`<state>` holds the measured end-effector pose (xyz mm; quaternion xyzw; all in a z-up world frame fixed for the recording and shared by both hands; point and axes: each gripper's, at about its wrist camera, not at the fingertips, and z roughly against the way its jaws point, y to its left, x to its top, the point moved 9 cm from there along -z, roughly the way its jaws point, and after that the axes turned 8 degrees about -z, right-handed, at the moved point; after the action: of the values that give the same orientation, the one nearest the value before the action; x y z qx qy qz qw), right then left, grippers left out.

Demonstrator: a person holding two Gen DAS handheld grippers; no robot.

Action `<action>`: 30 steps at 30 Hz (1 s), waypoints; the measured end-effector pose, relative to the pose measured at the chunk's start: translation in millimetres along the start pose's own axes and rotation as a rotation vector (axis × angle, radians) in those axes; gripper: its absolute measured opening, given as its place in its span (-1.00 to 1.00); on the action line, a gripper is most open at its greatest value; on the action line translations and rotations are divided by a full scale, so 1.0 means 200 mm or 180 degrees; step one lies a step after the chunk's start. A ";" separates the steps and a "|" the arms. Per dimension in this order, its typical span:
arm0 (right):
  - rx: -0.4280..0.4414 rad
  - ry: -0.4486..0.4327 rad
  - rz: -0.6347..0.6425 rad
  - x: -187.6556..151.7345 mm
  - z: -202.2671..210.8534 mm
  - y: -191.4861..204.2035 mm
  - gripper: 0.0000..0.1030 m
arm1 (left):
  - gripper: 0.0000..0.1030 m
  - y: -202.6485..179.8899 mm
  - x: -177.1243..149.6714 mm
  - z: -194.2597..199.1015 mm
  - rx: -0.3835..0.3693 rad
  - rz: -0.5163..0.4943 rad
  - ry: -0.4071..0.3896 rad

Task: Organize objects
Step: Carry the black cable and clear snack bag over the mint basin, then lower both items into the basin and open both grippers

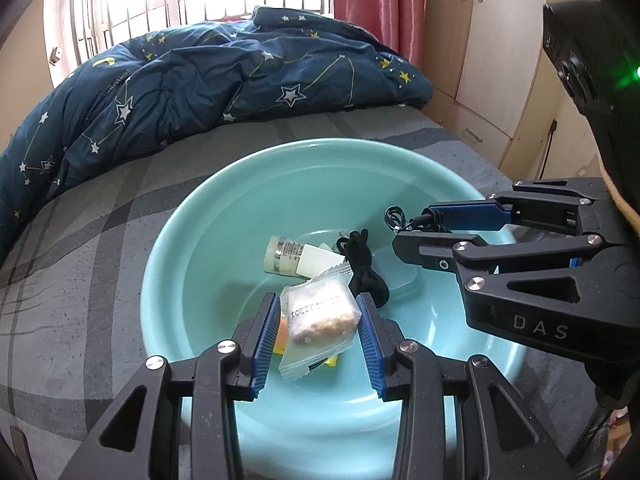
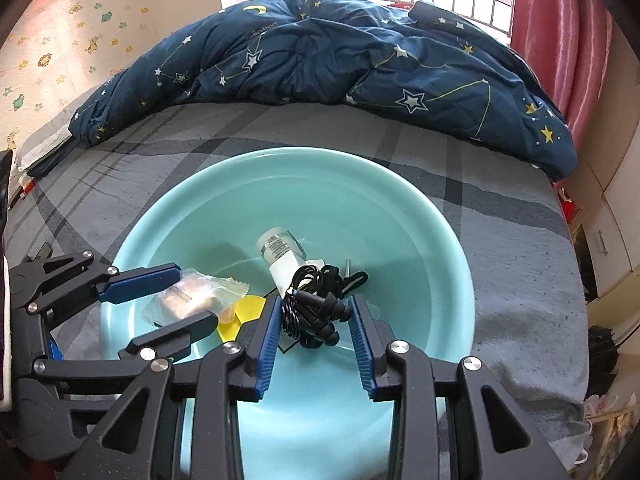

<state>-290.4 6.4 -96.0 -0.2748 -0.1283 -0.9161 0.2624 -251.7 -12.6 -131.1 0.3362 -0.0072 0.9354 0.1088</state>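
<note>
Showing "DAS": right tongs (image 1: 408, 226).

Both grippers tilt steeply downward, side by side. The left gripper (image 1: 316, 324) has its blue-padded fingers (image 1: 266, 340) clamped on a clear packet. The right gripper (image 2: 312, 320) has its fingers (image 2: 362, 340) closed against a bundle of black earphones.

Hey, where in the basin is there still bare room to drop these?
Free: the basin floor beyond the white bottle, toward the duvet. Crowded: its near middle, where the bottle, black cord and yellow piece bunch.
</note>
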 end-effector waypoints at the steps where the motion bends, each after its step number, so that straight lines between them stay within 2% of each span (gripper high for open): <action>1: -0.0004 0.0017 0.0000 0.00 -0.02 0.00 -0.29 | -0.17 0.00 0.00 -0.01 -0.0001 -0.0002 0.0018; 12: -0.0020 0.0126 -0.0041 -0.01 -0.12 -0.03 -0.29 | -0.17 0.02 -0.02 -0.11 0.0010 -0.0040 0.0145; 23: 0.0001 0.0117 -0.0068 0.00 -0.12 -0.03 -0.26 | -0.17 0.02 -0.03 -0.12 0.0037 -0.0034 0.0167; 26: -0.0007 0.0083 -0.0078 0.01 -0.11 -0.03 -0.24 | -0.09 0.02 -0.03 -0.11 0.0056 -0.0033 0.0161; 29: -0.0013 0.0018 -0.0095 0.03 -0.08 -0.03 0.01 | 0.08 0.04 -0.03 -0.10 0.0147 -0.0025 0.0150; 30: -0.0030 -0.0012 -0.0099 0.03 -0.07 -0.03 0.07 | 0.26 0.04 -0.03 -0.10 0.0167 -0.0028 0.0163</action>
<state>-304.2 2.8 -103.7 -0.2757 -0.1287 -0.9201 0.2466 -261.9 -20.2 -149.8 0.3150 0.0217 0.9431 0.1042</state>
